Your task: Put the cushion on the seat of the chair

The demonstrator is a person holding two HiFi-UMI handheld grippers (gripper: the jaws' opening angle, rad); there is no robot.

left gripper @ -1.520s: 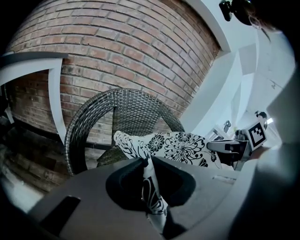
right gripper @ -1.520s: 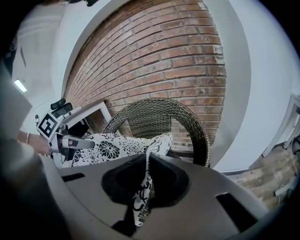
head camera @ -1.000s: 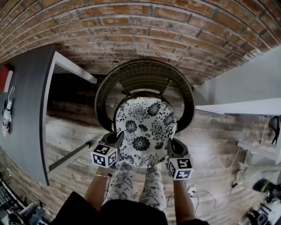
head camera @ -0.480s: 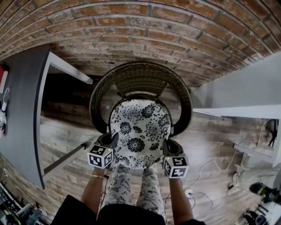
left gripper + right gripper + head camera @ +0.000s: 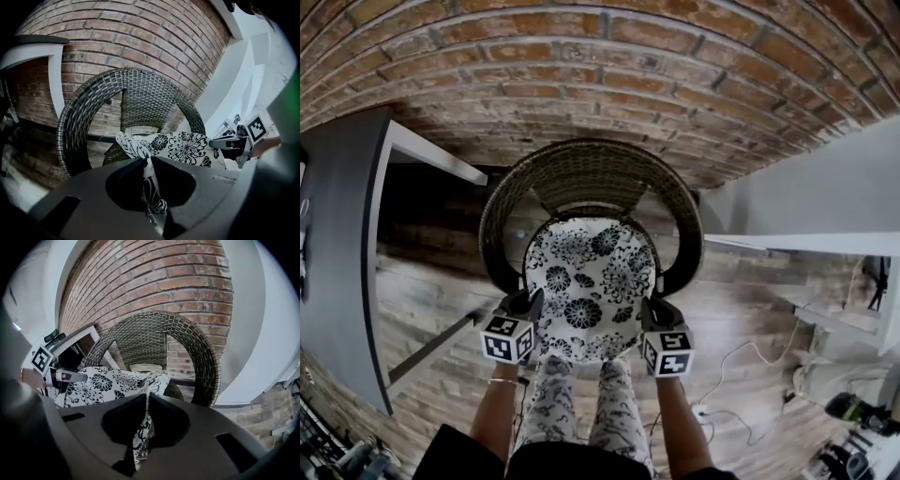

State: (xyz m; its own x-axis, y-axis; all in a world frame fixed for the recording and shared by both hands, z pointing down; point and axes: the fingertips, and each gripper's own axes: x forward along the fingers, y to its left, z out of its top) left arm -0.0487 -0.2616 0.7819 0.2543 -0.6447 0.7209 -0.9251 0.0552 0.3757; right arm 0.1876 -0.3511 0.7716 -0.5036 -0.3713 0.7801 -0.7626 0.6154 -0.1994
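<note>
Left gripper [image 5: 528,303]: jaws pinched shut on the cushion [image 5: 591,286], left edge fabric.
Right gripper [image 5: 649,309]: jaws nipped onto its right edge.
Cushion: level over the chair [image 5: 581,173] seat; contact with the seat not discernible.
Progress: positioned; set-down and release judged outstanding.
Writing: none legible; square markers only.

Head view steeply down from above; gripper views close in from left and right; all sharing dark woven wicker chair [image 5: 591,173], red brick wall [image 5: 581,56].
</note>
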